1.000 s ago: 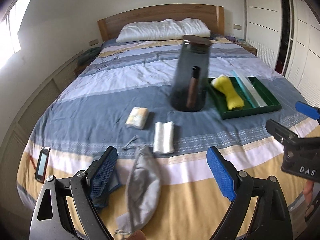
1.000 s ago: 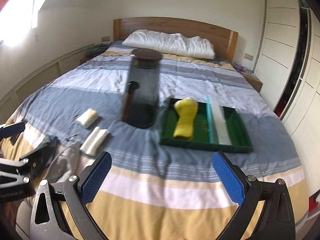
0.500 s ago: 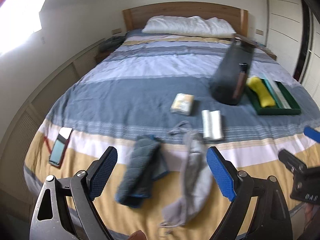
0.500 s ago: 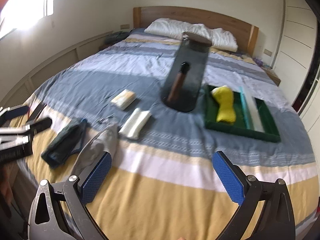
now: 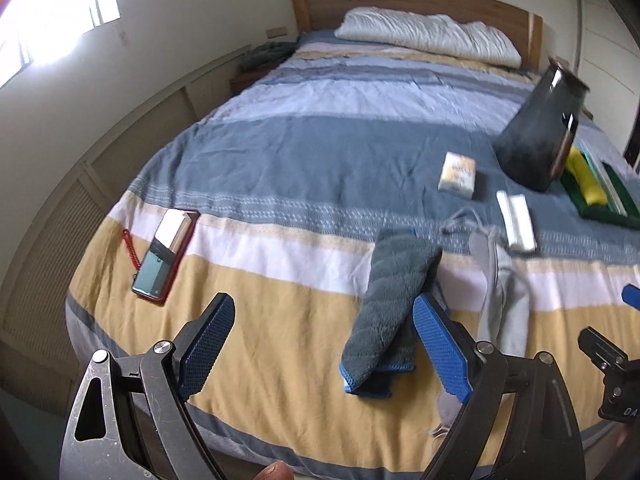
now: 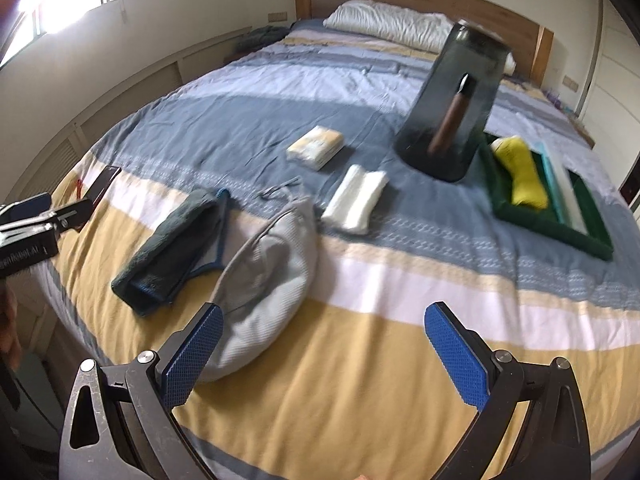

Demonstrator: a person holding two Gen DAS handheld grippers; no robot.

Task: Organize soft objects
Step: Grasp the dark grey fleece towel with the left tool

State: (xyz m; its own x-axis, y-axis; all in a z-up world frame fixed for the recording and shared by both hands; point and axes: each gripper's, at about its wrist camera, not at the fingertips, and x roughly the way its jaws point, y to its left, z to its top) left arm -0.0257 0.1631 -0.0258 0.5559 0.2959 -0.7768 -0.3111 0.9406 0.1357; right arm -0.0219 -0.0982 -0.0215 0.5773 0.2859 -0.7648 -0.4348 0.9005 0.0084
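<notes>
A rolled dark grey towel (image 5: 392, 304) with blue trim lies on the bed's yellow stripe, just beyond my left gripper's (image 5: 323, 310) right finger. My left gripper is open and holds nothing. A grey soft pouch (image 6: 268, 280) lies beside the towel (image 6: 172, 248), its near end by my right gripper's (image 6: 325, 312) left finger. My right gripper is open too, over bare bedspread. Farther back lie a white folded cloth (image 6: 356, 198) and a cream packet (image 6: 316, 146). A yellow cloth (image 6: 520, 176) rests in the green tray (image 6: 552, 232).
A tall dark translucent jar (image 6: 452, 104) with a brown bottle inside stands left of the tray. A phone in a red case (image 5: 166, 252) lies near the bed's left edge. A white pillow (image 5: 428, 36) sits at the headboard. A low wall panel runs along the left.
Both grippers have moved left and lower toward the foot of the bed. The towel and phone came fully into the left view; the tray slid to its right edge. Jaws kept the same width.
</notes>
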